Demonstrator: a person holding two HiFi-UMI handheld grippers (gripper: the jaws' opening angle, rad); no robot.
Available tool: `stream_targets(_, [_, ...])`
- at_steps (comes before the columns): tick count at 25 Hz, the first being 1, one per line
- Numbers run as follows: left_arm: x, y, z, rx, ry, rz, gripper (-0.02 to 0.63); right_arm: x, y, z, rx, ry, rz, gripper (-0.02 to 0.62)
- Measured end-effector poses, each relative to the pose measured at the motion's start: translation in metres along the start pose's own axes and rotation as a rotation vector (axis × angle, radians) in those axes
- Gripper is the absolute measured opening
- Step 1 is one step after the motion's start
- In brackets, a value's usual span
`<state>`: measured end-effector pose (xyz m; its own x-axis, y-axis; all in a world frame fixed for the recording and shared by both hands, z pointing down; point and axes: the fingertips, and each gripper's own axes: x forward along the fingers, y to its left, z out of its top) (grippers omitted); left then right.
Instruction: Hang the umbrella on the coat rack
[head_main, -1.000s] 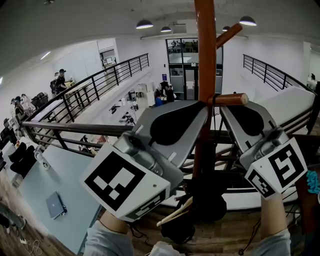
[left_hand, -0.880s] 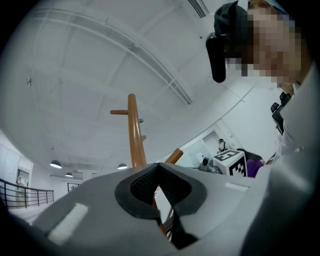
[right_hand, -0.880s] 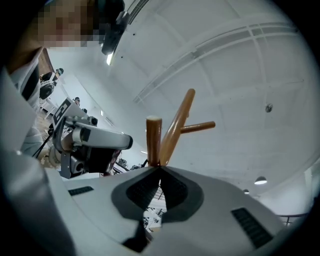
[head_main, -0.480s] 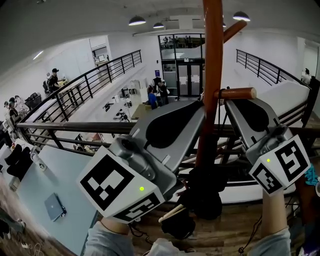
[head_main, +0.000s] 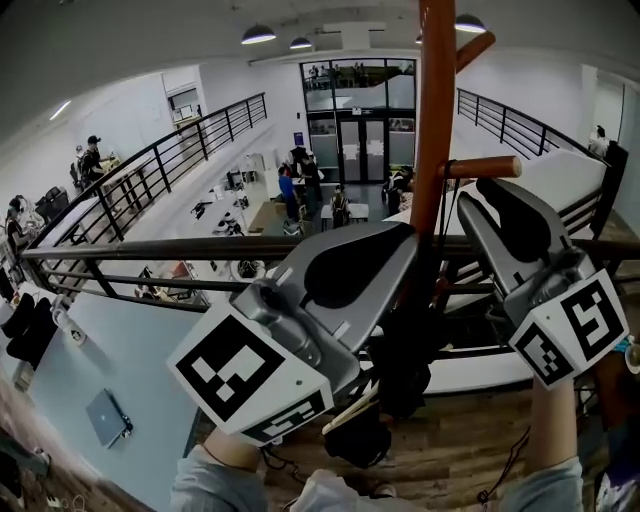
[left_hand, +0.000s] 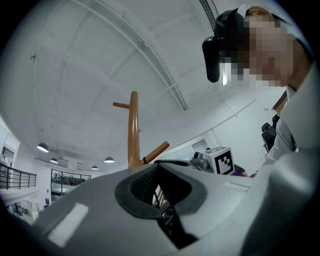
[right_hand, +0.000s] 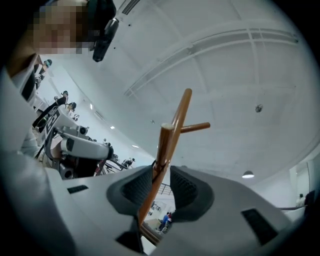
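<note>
Umbrella (head_main: 405, 350) apparently hung, its strap (head_main: 440, 210) looped over a peg (head_main: 485, 167) of the rack (head_main: 436, 110); right claw (right_hand: 161, 175) spread about peg and strap, left claw (left_hand: 157, 172) slightly spread, empty; only withdrawal seems left.

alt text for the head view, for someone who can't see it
The left gripper and right gripper reach up at a wooden coat rack, the right one just under a peg. A dark umbrella hangs against the rack below them. Behind: a black railing and an office floor below.
</note>
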<state>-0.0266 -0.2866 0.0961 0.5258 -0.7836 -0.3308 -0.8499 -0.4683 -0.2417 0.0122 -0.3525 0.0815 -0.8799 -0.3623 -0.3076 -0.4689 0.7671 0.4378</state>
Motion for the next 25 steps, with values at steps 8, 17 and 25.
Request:
stream_targets(8, [-0.024, -0.006, -0.025, -0.086, 0.021, -0.043, 0.005, -0.033, 0.015, 0.001, 0.002, 0.029, -0.119, 0.081])
stream_targets(17, [-0.064, -0.023, -0.045, -0.158, 0.053, -0.092, 0.005, -0.073, 0.069, 0.009, -0.002, 0.052, -0.290, 0.015])
stream_targets(25, [-0.100, -0.044, -0.062, -0.195, 0.109, -0.127, 0.005, -0.096, 0.119, -0.007, 0.096, 0.099, -0.366, 0.011])
